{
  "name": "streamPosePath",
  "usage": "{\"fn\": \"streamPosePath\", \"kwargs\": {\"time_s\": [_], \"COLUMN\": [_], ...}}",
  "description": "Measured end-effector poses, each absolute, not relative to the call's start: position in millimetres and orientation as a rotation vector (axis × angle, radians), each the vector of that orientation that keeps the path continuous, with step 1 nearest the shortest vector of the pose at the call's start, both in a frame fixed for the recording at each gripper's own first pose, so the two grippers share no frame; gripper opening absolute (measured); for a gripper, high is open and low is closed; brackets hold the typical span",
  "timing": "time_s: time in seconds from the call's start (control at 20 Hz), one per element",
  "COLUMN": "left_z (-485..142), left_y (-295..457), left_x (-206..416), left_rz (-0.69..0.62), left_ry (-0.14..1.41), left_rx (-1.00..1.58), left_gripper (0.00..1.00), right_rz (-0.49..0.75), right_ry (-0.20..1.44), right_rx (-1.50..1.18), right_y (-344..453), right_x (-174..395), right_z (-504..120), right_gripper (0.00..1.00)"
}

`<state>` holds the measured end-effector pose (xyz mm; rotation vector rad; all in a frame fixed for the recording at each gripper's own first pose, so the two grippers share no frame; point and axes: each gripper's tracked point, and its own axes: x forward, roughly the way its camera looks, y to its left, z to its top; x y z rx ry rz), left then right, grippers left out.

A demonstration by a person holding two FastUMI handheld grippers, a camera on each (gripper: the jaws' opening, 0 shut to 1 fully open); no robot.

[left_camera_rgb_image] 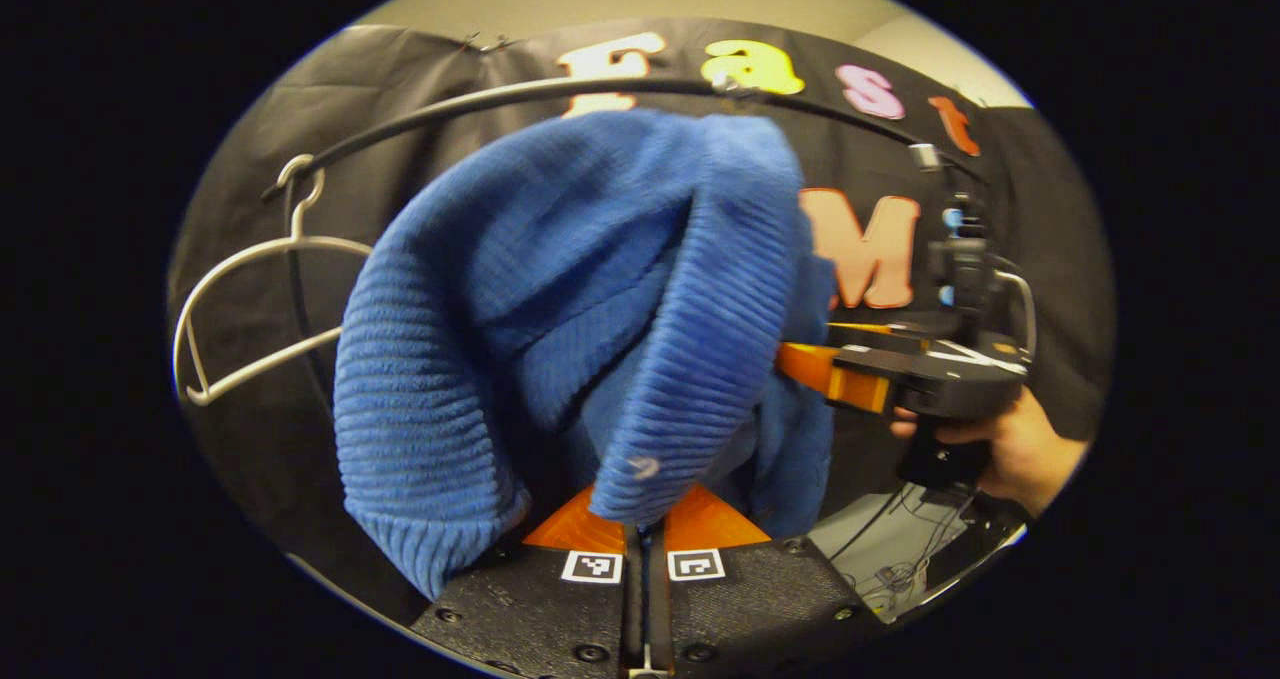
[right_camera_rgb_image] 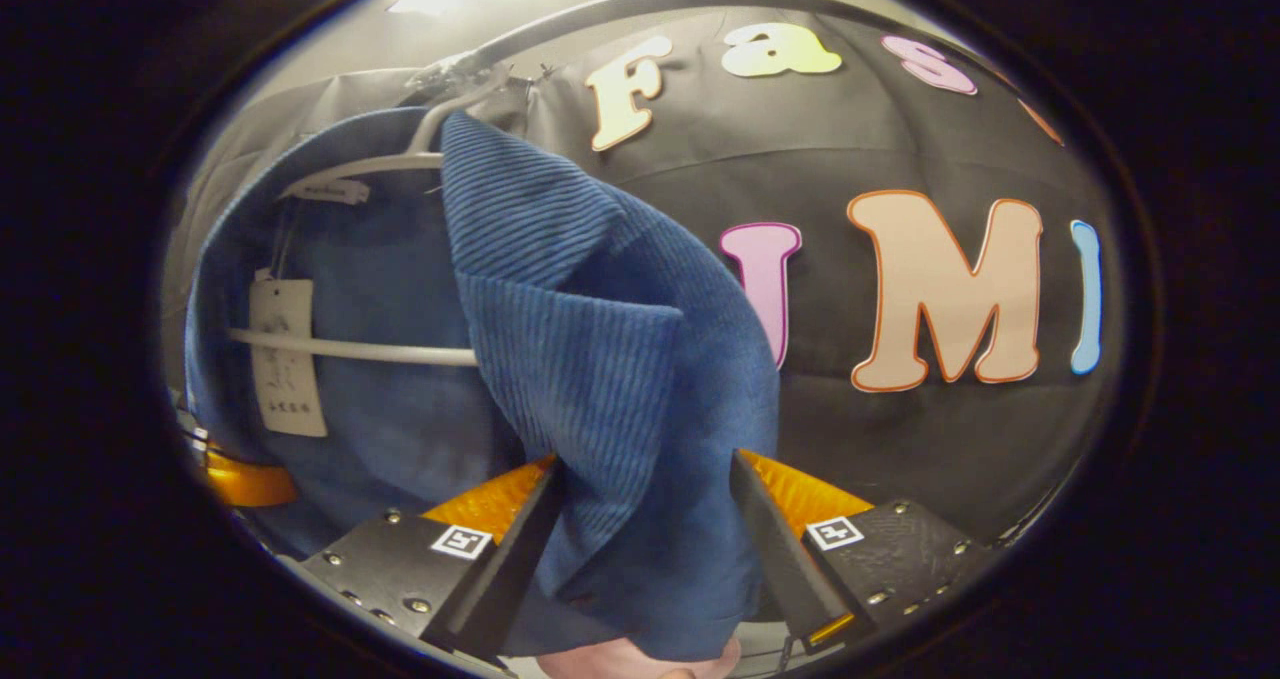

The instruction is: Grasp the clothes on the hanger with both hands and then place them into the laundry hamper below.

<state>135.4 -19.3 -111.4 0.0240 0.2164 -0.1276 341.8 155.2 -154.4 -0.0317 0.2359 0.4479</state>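
Blue ribbed clothes [left_camera_rgb_image: 560, 319] hang from a pale hanger [right_camera_rgb_image: 350, 349] on the rail. Left gripper [left_camera_rgb_image: 645, 544], at 6 o'clock, has its jaws pressed together, pinching a fold. Right gripper [right_camera_rgb_image: 645, 539] has jaws spread around cloth, not yet pressing. It should close firmly before both lift the clothes free.

1. The left gripper view looks forward and slightly upward along its own left gripper [left_camera_rgb_image: 645, 534], very close to the blue garment [left_camera_rgb_image: 590, 319] at frame centre.
2. It faces the rail [left_camera_rgb_image: 600, 87] across the top and the right gripper [left_camera_rgb_image: 815, 369] at right.
3. The right gripper view sits close beneath the garment, facing the hanger [right_camera_rgb_image: 350, 349] at left.
4. Both views share the garment.
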Motion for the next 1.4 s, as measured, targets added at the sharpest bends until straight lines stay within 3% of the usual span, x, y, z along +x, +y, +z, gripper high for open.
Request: {"fn": "streamPosePath", "kwargs": {"time_s": [0.25, 0.3, 0.45, 0.5, 0.55, 0.85, 0.9, 1.0, 1.05, 1.1, 1.15, 1.2, 1.4], "left_z": [-82, -79, -69, -67, -65, -72, -68, -50, -44, -37, -32, -28, -33], "left_y": [-26, -23, -6, -2, 1, 14, 9, -6, -11, -15, -15, -15, -10], "left_x": [119, 118, 106, 102, 98, 76, 74, 67, 63, 61, 60, 60, 60], "left_rz": [-0.206, -0.202, -0.19, -0.192, -0.201, -0.241, -0.265, -0.33, -0.364, -0.385, -0.399, -0.402, -0.389], "left_ry": [0.16, 0.169, 0.202, 0.21, 0.225, 0.259, 0.255, 0.205, 0.182, 0.168, 0.166, 0.168, 0.191], "left_rx": [0.051, 0.035, -0.024, -0.043, -0.055, -0.024, -0.027, -0.015, -0.01, -0.013, -0.026, -0.038, -0.003], "left_gripper": [0.03, 0.05, 0.02, 0.0, 0.0, 0.06, 0.02, 0.06, 0.0, 0.06, 0.02, 0.06, 0.02], "right_rz": [0.43, 0.434, 0.449, 0.468, 0.499, 0.482, 0.466, 0.501, 0.482, 0.448, 0.438, 0.414, 0.396], "right_ry": [0.259, 0.265, 0.298, 0.316, 0.318, 0.283, 0.276, 0.253, 0.246, 0.254, 0.263, 0.26, 0.239], "right_rx": [0.036, 0.053, 0.115, 0.127, 0.156, 0.206, 0.19, 0.18, 0.162, 0.152, 0.165, 0.17, 0.152], "right_y": [158, 161, 171, 174, 180, 163, 160, 165, 161, 152, 150, 145, 144], "right_x": [364, 363, 362, 357, 355, 343, 342, 331, 331, 335, 336, 338, 335], "right_z": [-155, -156, -158, -158, -159, -145, -141, -132, -130, -130, -128, -125, -114], "right_gripper": [0.98, 0.93, 0.28, 0.28, 0.02, 0.01, 0.01, 0.01, 0.0, 0.04, 0.0, 0.0, 0.01]}}
